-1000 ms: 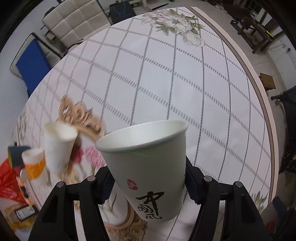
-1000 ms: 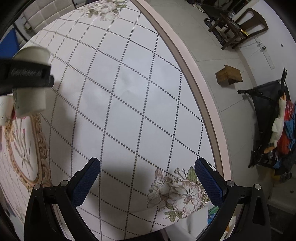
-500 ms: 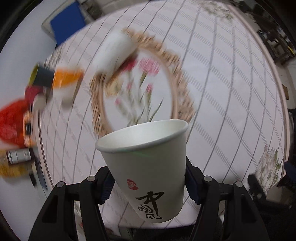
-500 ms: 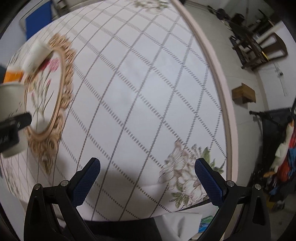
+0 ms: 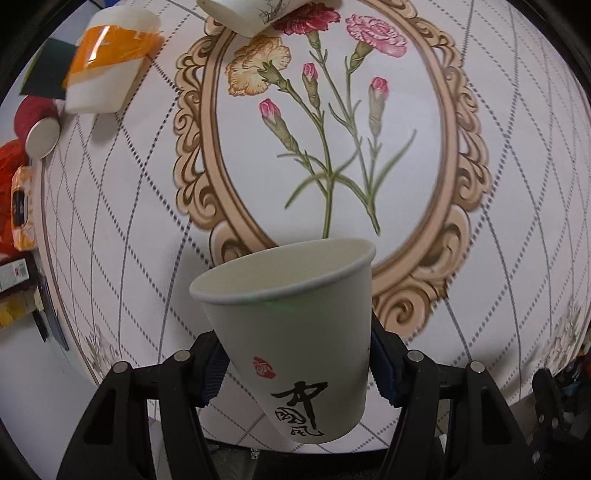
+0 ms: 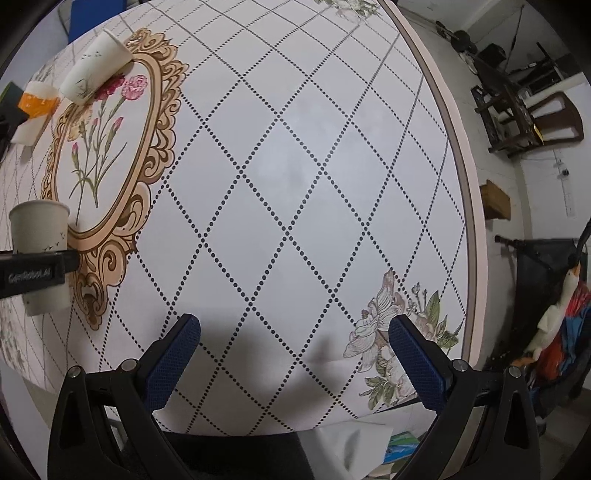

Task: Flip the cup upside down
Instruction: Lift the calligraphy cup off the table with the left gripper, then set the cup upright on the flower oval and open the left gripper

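Note:
My left gripper (image 5: 295,365) is shut on a white paper cup (image 5: 295,332) with black calligraphy and a red seal. The cup's open mouth points away from the camera, toward the tablecloth, and the cup is held above the table. The same cup shows in the right wrist view (image 6: 40,236), clamped by the left gripper's black finger (image 6: 37,271) at the far left. My right gripper (image 6: 293,358) is open and empty above the near edge of the table.
The round table (image 6: 469,206) has a white diamond-grid cloth with a floral oval medallion (image 5: 332,147). A second paper cup (image 5: 251,14) and an orange-banded cup (image 5: 107,62) are at the far side. Clutter lies past the left edge (image 5: 22,199). Chairs (image 6: 532,118) stand on the right.
My left gripper has swung with the cup so its view now looks down on the medallion. The other cups have shifted to the top of its view. My right gripper stays open.

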Motion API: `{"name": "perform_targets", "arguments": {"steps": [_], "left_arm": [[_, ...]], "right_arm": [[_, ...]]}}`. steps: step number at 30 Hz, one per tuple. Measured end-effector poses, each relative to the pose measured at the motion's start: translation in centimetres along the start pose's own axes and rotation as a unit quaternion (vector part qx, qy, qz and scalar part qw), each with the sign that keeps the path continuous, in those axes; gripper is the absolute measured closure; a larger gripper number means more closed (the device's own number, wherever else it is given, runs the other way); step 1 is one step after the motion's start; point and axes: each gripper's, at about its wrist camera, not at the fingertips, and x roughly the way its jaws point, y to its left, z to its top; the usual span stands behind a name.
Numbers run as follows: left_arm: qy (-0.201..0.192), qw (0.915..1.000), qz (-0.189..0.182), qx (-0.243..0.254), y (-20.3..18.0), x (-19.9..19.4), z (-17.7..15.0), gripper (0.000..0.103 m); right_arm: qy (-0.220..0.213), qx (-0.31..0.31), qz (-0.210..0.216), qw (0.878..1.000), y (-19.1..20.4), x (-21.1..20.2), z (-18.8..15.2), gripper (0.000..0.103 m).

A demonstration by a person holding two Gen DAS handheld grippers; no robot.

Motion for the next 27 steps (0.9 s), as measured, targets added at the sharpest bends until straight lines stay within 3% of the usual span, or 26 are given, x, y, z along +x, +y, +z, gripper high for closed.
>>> {"name": "perform_targets", "arguments": {"steps": [14,18,27], "left_arm": [[0.016,0.9997,-0.02,0.005,0.5,1.3,1.8,0.038],[0.015,0.9994,-0.03,0.003,0.8,1.8,2.3,0.02],[0.006,0.9996,-0.027,-0.001,1.6,2.3,0.9,0.02]], "right_arm": [[0.009,0.011,-0.01,1.0,0.3,0.6,0.0,0.0],[0.007,0.013,-0.009,1.0,0.5,0.2,0.1,0.0],[0.005,0.014,-0.008,1.0,0.8,-0.3,-0.1,0.0]]}}
